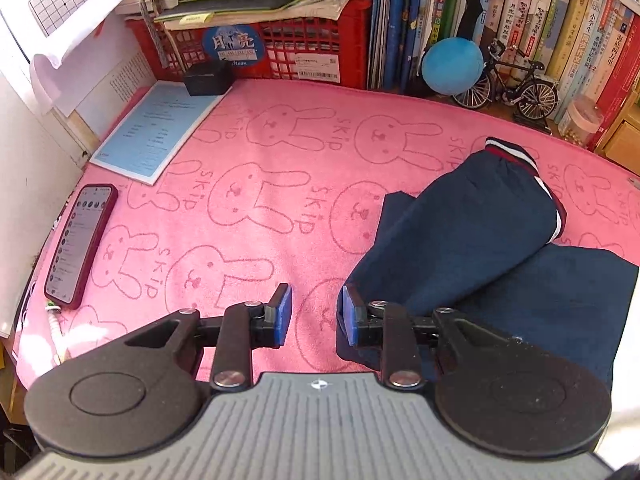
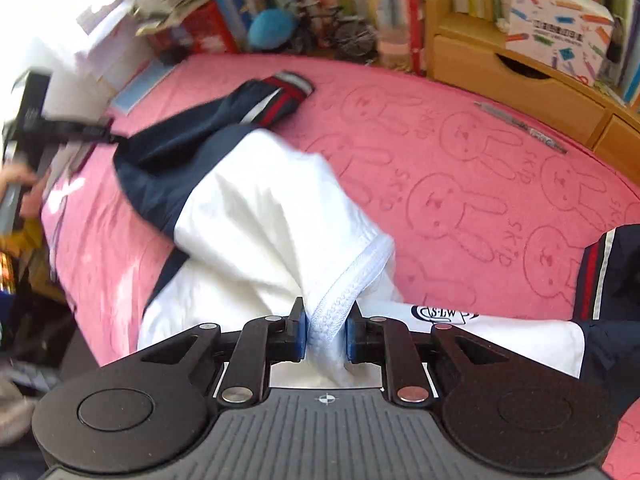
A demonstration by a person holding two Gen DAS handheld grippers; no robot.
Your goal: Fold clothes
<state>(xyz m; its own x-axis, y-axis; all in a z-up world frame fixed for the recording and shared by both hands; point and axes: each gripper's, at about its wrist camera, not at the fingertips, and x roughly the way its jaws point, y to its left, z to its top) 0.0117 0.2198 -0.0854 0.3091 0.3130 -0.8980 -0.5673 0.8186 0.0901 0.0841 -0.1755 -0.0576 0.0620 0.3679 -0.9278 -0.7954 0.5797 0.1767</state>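
1. Pink rabbit-print towel covered the work surface under both of your tongs.
2. Your left gripper had its blue pads spread apart, with nothing between them; bare towel showed in the gap.
3. Just to the right of that gripper lay the navy sleeve of the jacket, its striped cuff pointing away from the fingers. The right-hand pad sat at the edge of the navy cloth; contact could not be judged.
4. Your right gripper was pinching the jacket's white zipper edge, the fabric bunched between the pads and rising ahead of them.
5. Ahead and left of the right gripper, the white panel ran into the navy sleeve. A printed logo lay just right of the fingers.
6. Far left of the left gripper lay a phone; ahead of it, a blue booklet.
7. Beyond the towel stood a red crate, a blue ball and a model bicycle.
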